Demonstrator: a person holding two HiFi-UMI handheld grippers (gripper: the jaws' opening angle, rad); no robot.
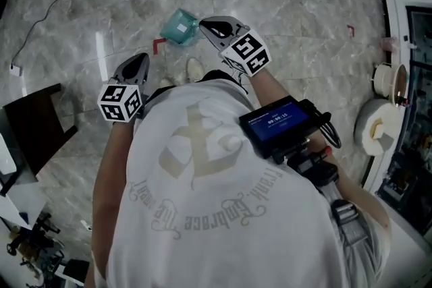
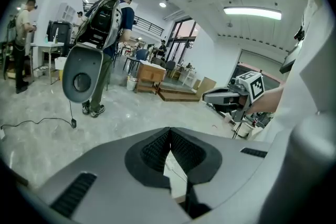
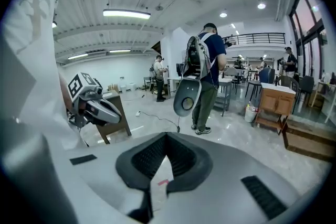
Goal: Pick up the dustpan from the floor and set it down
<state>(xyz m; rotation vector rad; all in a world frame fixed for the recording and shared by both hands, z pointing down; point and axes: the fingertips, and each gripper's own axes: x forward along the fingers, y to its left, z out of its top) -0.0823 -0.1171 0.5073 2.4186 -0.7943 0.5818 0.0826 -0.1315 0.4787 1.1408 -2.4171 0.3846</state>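
My left claw (image 1: 140, 59) and right claw (image 1: 204, 25) are closed and empty, the dustpan (image 1: 179, 27) lies on the floor (image 1: 290, 3), apparently set down.

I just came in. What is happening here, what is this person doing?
A person in a white shirt stands over a marble floor with a gripper in each hand. A teal dustpan lies on the floor in front of them. Neither gripper holds it: the left gripper and the right gripper are both shut and empty. From the head view, the right one shows just beside the dustpan.
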